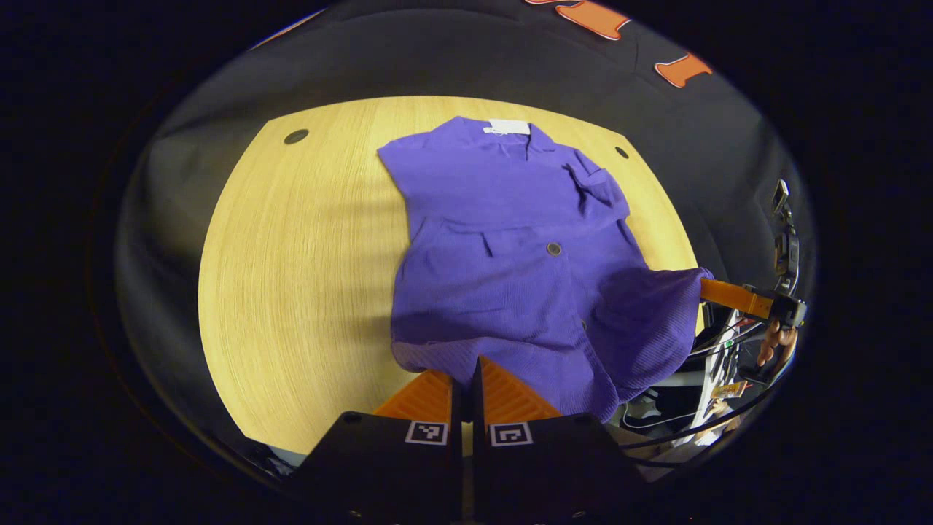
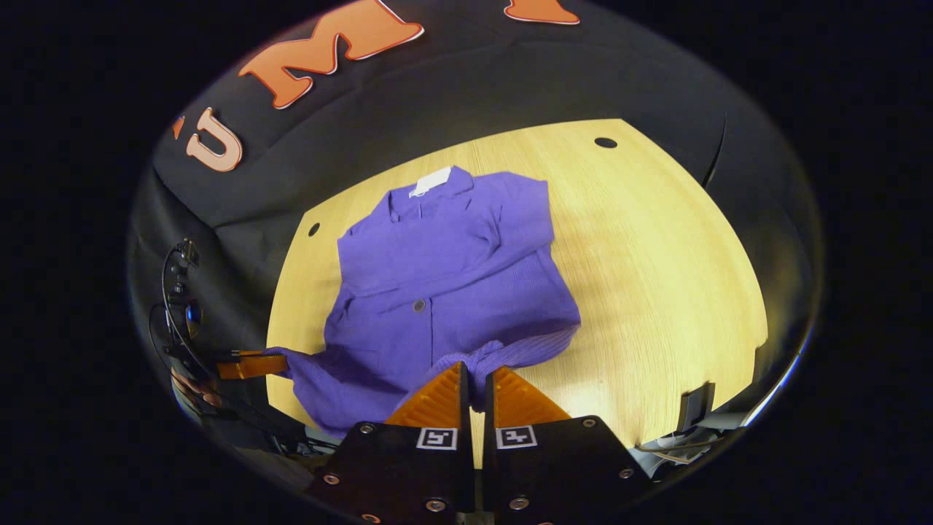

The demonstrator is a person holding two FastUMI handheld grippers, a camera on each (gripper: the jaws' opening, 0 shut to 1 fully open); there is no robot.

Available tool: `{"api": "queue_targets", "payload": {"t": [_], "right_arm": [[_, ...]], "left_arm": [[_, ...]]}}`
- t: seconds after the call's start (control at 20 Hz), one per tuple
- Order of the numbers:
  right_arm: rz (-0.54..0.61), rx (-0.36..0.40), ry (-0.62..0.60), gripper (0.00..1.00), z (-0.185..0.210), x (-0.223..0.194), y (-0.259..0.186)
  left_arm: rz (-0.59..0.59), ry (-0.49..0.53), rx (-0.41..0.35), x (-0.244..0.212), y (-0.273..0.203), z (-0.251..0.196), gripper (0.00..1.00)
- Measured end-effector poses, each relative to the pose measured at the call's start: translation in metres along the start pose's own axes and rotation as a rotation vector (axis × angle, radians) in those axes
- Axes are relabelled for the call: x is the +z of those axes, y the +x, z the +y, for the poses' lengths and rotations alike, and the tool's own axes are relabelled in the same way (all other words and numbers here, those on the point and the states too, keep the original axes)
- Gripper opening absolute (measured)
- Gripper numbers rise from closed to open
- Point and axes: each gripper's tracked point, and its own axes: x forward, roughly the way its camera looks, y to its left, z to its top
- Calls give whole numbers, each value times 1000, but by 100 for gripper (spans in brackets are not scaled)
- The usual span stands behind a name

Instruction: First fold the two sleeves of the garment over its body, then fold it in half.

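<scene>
A purple buttoned garment (image 1: 510,219) (image 2: 437,270) lies flat on the wooden table (image 1: 291,255) (image 2: 656,255), collar and white label (image 1: 508,127) at the far end. Both sleeves lie folded across its body. In the left gripper view my left gripper (image 1: 465,368) is shut on the near hem at one corner. My right gripper (image 1: 711,288) pinches the other hem corner, raised off the table edge. The right gripper view has my right gripper (image 2: 477,375) shut on bunched hem cloth, with my left gripper (image 2: 273,361) at the far left, holding its corner.
Two small round holes (image 1: 296,136) (image 1: 621,152) mark the table's far corners. Beyond the near edge hang cables and a camera mount (image 1: 783,240) (image 2: 182,292). A hand (image 1: 773,343) holds the right gripper. Bare wood stretches out beside the garment.
</scene>
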Motion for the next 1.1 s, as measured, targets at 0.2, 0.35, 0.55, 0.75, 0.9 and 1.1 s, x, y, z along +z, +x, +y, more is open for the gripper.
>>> {"api": "queue_targets", "payload": {"t": [0.2, 0.35, 0.55, 0.75, 0.9, 1.1], "right_arm": [[-46, -46, -5, 5, 5, 37, 0], [-47, -49, -14, 5, 5, 65, 7], [-19, -24, -38, 5, -6, 100, 24], [16, 6, -93, 5, -21, 133, 48], [37, 41, -91, 5, -30, 157, 68], [51, 80, -84, 5, -39, 184, 93]], "left_arm": [[-26, 68, -19, 49, -4, 7, 7], [-28, 97, -2, 84, -2, 19, 7], [-39, 100, 42, 131, 0, 32, 7], [-15, 98, 104, 168, 18, 44, 7], [-20, 91, 161, 197, 29, 53, 7], [-52, 67, 213, 231, 42, 61, 7]]}}
